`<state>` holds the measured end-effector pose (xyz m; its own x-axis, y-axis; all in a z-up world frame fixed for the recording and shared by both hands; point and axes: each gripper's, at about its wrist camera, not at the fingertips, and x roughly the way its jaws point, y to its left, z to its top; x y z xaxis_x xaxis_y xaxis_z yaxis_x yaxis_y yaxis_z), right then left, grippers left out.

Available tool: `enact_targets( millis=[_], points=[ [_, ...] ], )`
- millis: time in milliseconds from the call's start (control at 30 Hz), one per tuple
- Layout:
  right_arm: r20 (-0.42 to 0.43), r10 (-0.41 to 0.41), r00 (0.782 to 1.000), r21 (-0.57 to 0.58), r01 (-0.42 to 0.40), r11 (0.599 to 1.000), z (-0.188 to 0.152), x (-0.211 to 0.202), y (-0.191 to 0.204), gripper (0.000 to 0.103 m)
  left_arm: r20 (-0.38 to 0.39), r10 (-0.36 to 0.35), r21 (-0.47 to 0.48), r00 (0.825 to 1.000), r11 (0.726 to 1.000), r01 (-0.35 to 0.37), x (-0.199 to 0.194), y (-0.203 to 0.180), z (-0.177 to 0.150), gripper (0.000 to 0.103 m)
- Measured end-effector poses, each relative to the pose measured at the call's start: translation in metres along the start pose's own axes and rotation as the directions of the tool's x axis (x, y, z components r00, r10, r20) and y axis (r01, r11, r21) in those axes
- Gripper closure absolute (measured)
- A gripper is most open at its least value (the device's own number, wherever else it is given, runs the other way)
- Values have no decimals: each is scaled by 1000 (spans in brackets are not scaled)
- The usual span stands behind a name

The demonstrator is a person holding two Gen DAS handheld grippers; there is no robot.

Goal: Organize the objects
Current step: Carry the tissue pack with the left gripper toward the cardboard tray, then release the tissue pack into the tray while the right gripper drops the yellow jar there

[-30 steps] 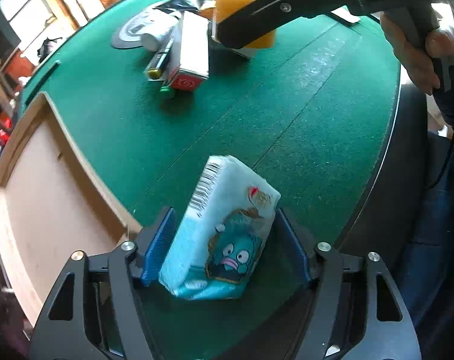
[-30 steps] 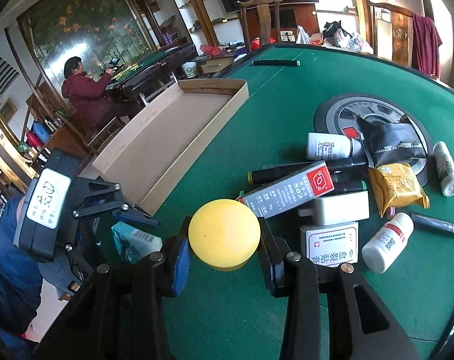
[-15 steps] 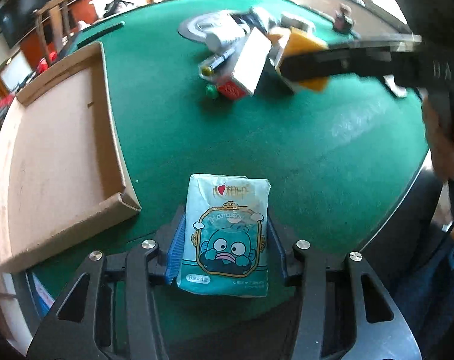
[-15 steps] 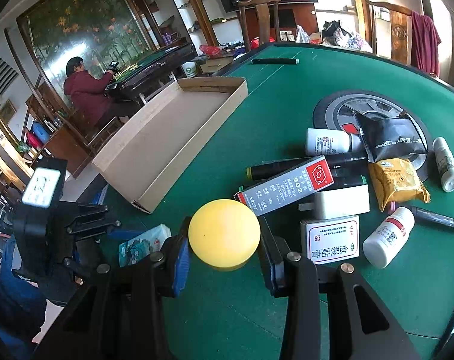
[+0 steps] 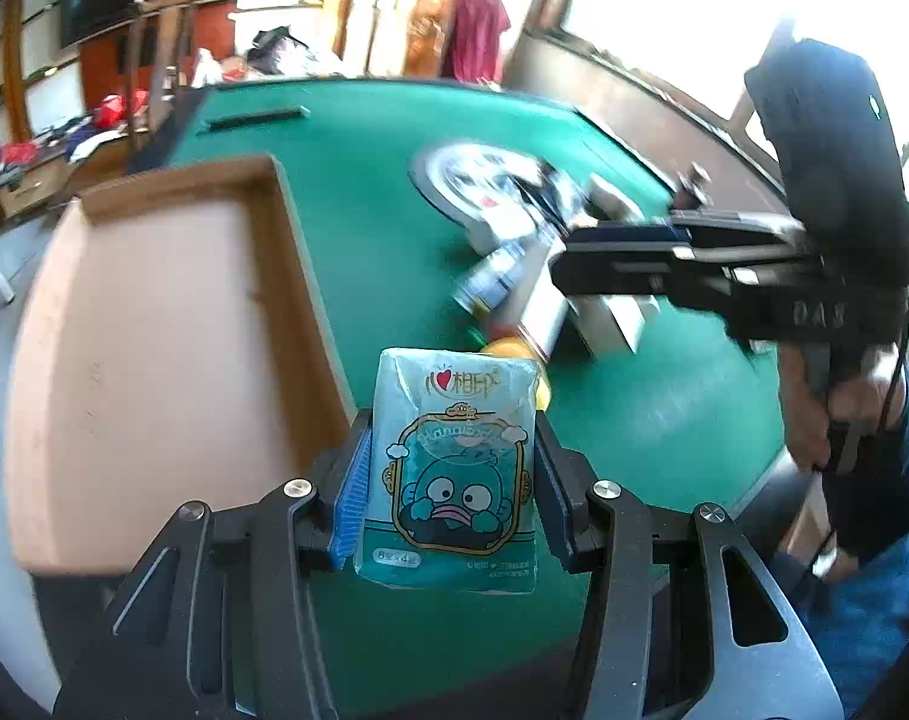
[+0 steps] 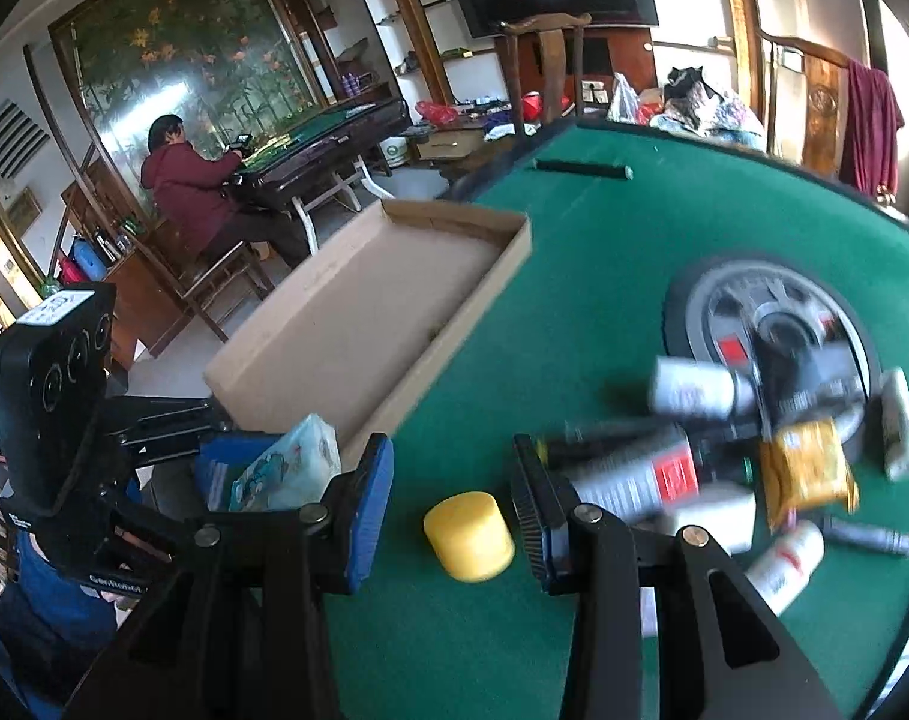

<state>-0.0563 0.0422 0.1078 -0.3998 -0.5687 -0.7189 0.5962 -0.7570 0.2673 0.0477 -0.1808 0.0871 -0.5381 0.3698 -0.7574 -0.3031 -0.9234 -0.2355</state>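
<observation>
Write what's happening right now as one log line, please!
left gripper: shut on tissue pack | right gripper: jaws open over yellow cap, cap lying on green table | cardboard tray: looks empty

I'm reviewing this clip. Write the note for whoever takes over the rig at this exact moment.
Left gripper: jaws shut on the pale blue cartoon-printed tissue pack, held off the table beside the shallow brown cardboard tray.
Right gripper: jaws apart, gripping nothing; the short yellow plastic cylinder sits on the green felt table below them.
Done: tissue pack picked up. Nothing shows inside the tray.
Left: place the tissue pack in the tray, probably grasp the cylinder, then clear the heap of bottles, boxes and packets by the round grey disc.
</observation>
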Motion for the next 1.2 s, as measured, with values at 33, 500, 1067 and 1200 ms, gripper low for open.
enact_targets(
  millis=[33,500,1067,1200],
  points=[
    [-2,-5,1000,-6,5,1000,7,4,1,63,4,5,-15,1000,1000,-5,-1,7,5,55],
    [-188,7,982,-33,-14,999,-11,70,5,50,20,17,-87,1000,996,-15,-6,43,2,55],
    [-162,-66,985,-63,56,996,5,70,-4,64,14,26,-129,1000,991,-24,1,70,16,55],
    [-100,-81,992,-30,79,996,38,61,-6,64,0,45,-162,999,986,-45,14,80,39,55]
  ],
)
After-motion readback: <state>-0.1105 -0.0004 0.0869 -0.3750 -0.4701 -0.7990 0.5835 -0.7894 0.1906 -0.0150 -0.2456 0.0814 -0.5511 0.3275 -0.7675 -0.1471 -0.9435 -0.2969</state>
